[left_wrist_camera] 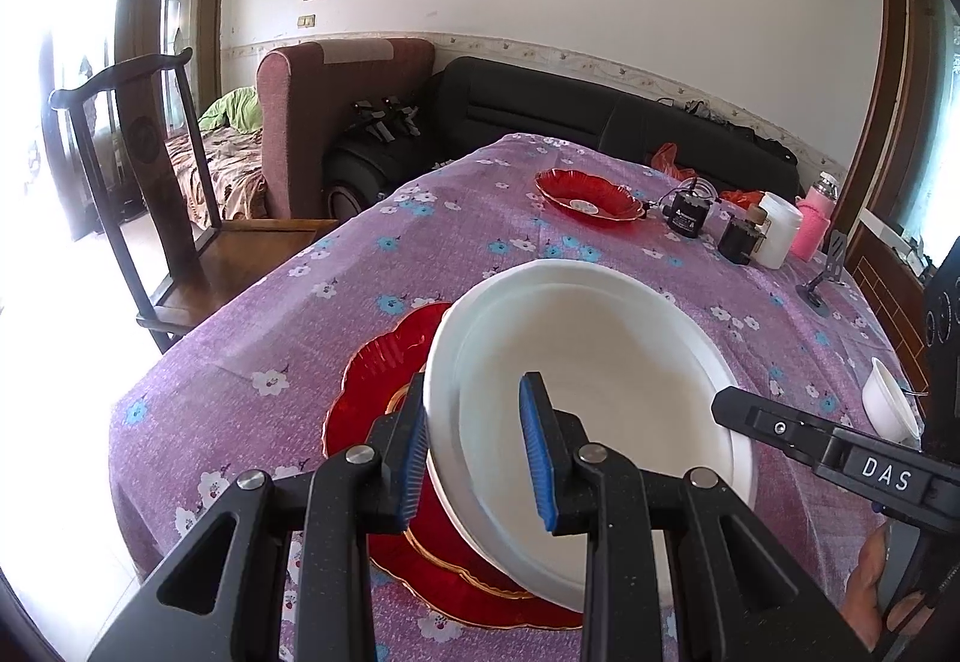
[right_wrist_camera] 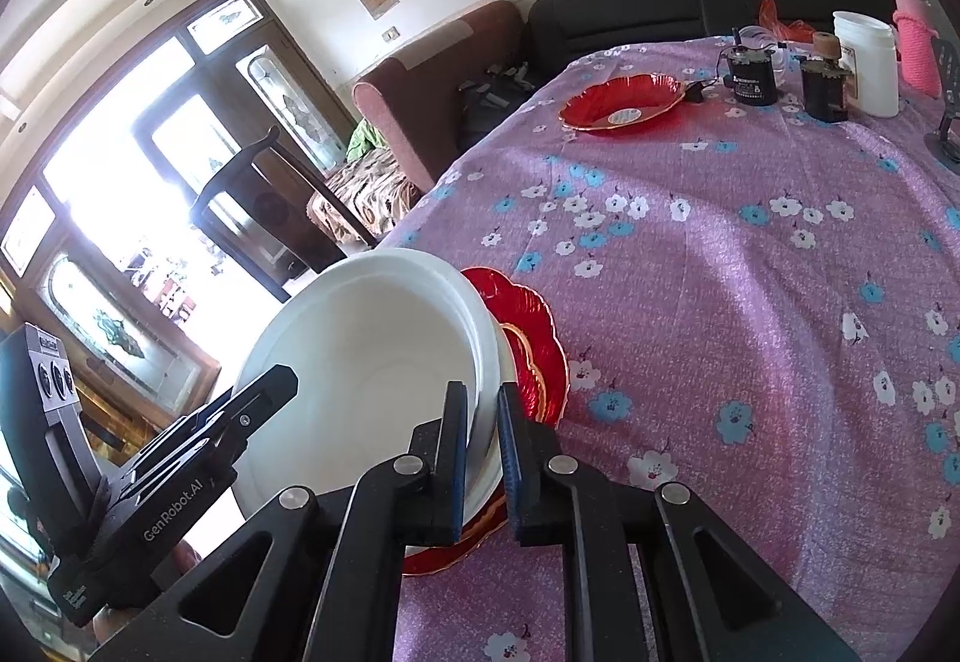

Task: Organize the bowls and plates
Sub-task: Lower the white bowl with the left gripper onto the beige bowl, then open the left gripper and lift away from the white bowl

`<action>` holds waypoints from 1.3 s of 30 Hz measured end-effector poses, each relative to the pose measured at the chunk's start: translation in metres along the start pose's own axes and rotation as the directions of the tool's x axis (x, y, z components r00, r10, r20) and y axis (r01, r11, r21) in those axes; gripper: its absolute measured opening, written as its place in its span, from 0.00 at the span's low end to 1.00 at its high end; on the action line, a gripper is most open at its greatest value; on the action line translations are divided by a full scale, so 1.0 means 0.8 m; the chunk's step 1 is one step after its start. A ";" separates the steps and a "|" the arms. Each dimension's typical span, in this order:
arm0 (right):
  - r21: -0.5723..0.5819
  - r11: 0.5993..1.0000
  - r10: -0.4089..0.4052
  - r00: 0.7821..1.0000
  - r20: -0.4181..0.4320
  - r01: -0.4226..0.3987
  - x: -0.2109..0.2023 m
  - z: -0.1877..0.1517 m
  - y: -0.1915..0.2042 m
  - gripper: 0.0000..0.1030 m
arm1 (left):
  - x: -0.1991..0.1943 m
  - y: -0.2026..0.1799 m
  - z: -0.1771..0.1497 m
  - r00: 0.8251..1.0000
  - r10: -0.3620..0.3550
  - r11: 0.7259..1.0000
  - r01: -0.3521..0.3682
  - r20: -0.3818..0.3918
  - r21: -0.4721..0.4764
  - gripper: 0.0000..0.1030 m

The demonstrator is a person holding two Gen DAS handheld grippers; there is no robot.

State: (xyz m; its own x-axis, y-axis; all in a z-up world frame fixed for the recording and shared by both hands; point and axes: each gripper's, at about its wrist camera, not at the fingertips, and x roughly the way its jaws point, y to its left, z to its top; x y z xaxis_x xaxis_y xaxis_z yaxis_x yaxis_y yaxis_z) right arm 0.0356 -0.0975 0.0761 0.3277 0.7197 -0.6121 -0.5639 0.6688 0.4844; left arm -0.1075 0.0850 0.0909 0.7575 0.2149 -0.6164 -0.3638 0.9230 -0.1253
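Blue-padded, the left claw point(left_wrist_camera: 480, 452) straddles the near rim of the white bowl point(left_wrist_camera: 594, 356), one pad outside, one inside, clamping it. The right claw point(right_wrist_camera: 483, 458) pinches the opposite rim, jaws nearly closed on it. The bowl sits tilted over a red scalloped plate point(left_wrist_camera: 372, 374) on the purple flowered table point(right_wrist_camera: 750, 272). Stacking appears begun, not finished: a second red plate point(left_wrist_camera: 585, 194) lies far across the table and a small white bowl point(left_wrist_camera: 888, 404) stands apart at the edge. Legible writing: "DAS" and "GenRobot.AI" on the claw bodies.
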 end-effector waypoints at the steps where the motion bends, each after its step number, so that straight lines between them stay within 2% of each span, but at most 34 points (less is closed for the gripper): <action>1: 0.000 1.000 0.001 1.000 0.000 -0.001 0.001 0.000 0.000 0.13 | 0.000 0.000 0.000 1.000 0.001 1.000 -0.001 0.000 0.000 0.26; 6: -0.004 1.000 0.001 1.000 -0.004 -0.002 0.001 0.000 0.000 0.14 | -0.001 0.003 -0.003 1.000 -0.001 1.000 0.001 -0.007 -0.010 0.31; 13: 0.008 1.000 0.007 1.000 -0.012 -0.007 -0.001 -0.001 -0.003 0.15 | -0.007 0.005 -0.001 1.000 0.001 1.000 0.000 0.012 -0.023 0.49; 16: 0.009 1.000 0.008 1.000 -0.006 -0.008 -0.006 0.000 -0.004 0.16 | -0.012 0.007 0.000 1.000 0.008 1.000 -0.007 0.028 -0.025 0.50; 21: 0.013 1.000 0.007 1.000 0.021 -0.007 -0.022 0.004 -0.008 0.24 | -0.019 0.006 0.001 0.999 0.011 0.999 -0.009 0.051 -0.032 0.57; 28: 0.005 0.999 -0.034 0.996 0.086 0.033 -0.066 0.018 -0.025 0.32 | -0.032 -0.002 0.003 0.995 0.022 1.000 -0.020 0.096 -0.023 0.59; 34: 0.054 0.989 -0.144 0.975 0.169 0.137 -0.117 0.032 -0.081 0.39 | -0.044 -0.024 0.003 0.991 0.019 0.999 -0.022 0.131 0.025 0.60; 36: 0.083 0.978 -0.203 0.957 0.206 0.190 -0.134 0.034 -0.106 0.39 | -0.051 -0.039 0.003 0.989 0.012 0.998 -0.020 0.151 0.053 0.62; 39: 0.151 0.953 -0.297 0.916 0.271 0.264 -0.160 0.034 -0.145 0.39 | -0.059 -0.069 0.001 0.985 -0.013 0.994 -0.006 0.174 0.109 0.66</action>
State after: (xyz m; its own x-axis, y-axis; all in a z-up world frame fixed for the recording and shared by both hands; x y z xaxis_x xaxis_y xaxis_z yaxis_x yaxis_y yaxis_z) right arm 0.0797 -0.2622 0.1153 0.6731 0.5108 -0.5348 -0.3359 0.8554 0.3943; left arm -0.1224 0.0246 0.1276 0.8451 0.2546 -0.4701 -0.3069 0.9510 -0.0366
